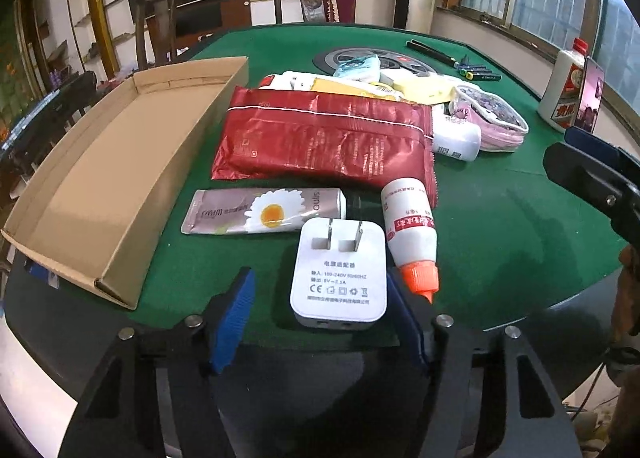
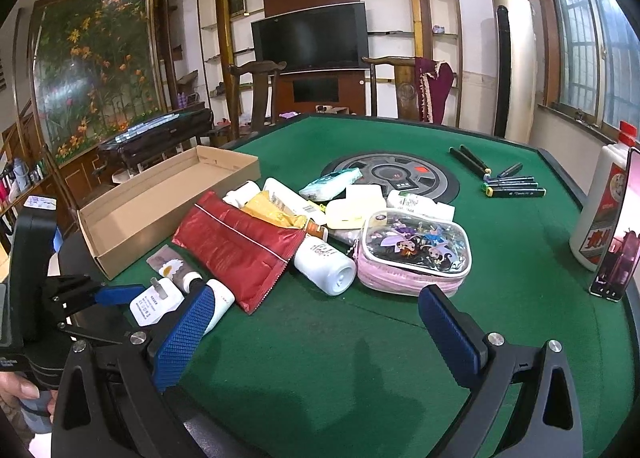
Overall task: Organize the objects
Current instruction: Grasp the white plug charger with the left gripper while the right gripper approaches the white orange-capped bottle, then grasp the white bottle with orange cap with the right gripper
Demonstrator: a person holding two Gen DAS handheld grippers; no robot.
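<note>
Green table (image 1: 500, 217): left hand-held gripper (image 1: 320, 310) open astride white charger (image 1: 338, 278), untouched; right hand-held gripper (image 2: 320, 322) wide open, empty.

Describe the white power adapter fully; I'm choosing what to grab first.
The power adapter is a white, rounded, glossy plastic block lying flat on the green felt table, label side up, two metal prongs pointing away toward the hand cream tube. Grey print and ports show at its near edge. It sits between the left gripper pads, seemingly ungripped.
</note>
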